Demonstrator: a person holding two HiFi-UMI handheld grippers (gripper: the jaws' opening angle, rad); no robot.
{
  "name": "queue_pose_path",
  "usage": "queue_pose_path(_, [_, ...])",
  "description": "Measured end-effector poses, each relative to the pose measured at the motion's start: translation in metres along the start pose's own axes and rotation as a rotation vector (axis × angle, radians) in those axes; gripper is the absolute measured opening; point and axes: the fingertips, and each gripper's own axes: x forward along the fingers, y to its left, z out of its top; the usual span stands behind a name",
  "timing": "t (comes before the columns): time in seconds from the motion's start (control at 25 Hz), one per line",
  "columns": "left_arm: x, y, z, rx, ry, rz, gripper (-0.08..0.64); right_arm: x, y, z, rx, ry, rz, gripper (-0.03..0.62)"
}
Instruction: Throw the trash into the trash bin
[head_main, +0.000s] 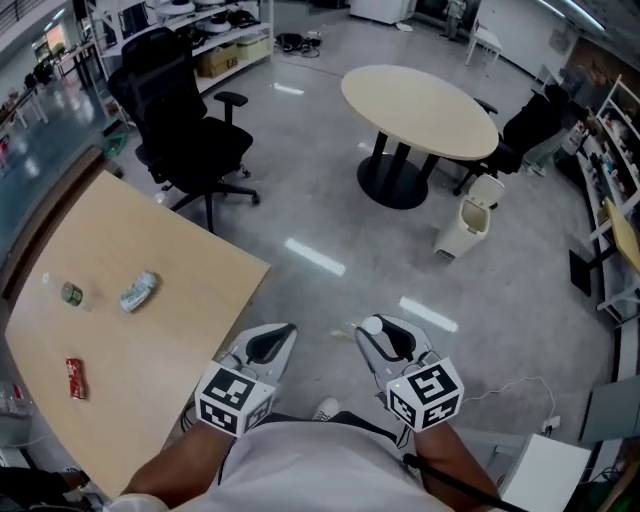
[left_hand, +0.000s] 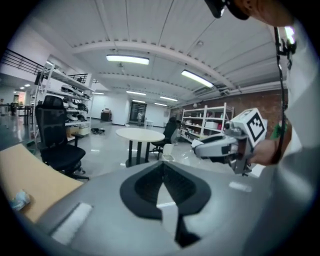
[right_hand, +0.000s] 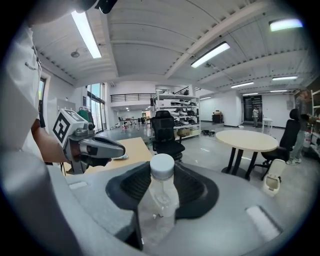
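Nearest the person, the right hand-held gripper (right_hand: 162, 175) is clamped on a clear plastic bottle (right_hand: 161, 195). The bottle stands upright between the black pads, its white cap poking out past the jaw tips. Beside it, the left hand-held gripper (left_hand: 162, 167) has its jaw tips closed together. A pale sliver shows in the gap behind them, and what it is cannot be told. Both grippers hang over the grey floor, just off the corner of the wooden counter (head_main: 190, 300) at the person's left. Three pieces of trash lie on the counter, well apart from both grippers: a red can (head_main: 76, 378), a crumpled wrapper (head_main: 138, 291) and a small greenish can (head_main: 70, 293). Farther out, ahead and to the right of the held bottle, the white trash bin (head_main: 463, 222) stands on the floor beside a round table (head_main: 418, 108). A black office chair (head_main: 185, 130) sits past the counter's far edge.
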Motion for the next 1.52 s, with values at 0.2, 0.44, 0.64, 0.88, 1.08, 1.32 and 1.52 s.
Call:
queue_pose_path(0.2, [0.057,-0.044,0.02,0.041,-0.003,-0.111,0.009,-0.039,-0.05,-0.02,0.055,0.001,-0.106,0.143])
queue_pose_path(0.44, [0.099,-0.087,0.033,0.101,0.018,-0.23,0.009,-0.081,-0.091,-0.034,0.124,-0.016,-0.232,0.143])
queue_pose_path(0.64, [0.122,-0.101,0.035,0.118,0.04,-0.279,0.009,-0.107,-0.111,-0.046,0.173,-0.022,-0.315,0.143])
queue_pose_path(0.88, [0.153,-0.116,0.039,0.161,0.056,-0.381,0.009,-0.124,-0.137,-0.06,0.223,-0.008,-0.412,0.143])
queue_pose_path(1.08, [0.196,-0.112,0.051,0.151,0.069,-0.419,0.009,-0.125,-0.17,-0.058,0.241,0.002,-0.473,0.143])
queue_pose_path(1.32, [0.246,-0.107,0.08,0.175,0.041,-0.485,0.009,-0.119,-0.217,-0.055,0.255,0.034,-0.533,0.143])
queue_pose_path(1.52, [0.287,-0.096,0.092,0.222,0.059,-0.562,0.009,-0.101,-0.256,-0.04,0.25,0.042,-0.577,0.143])
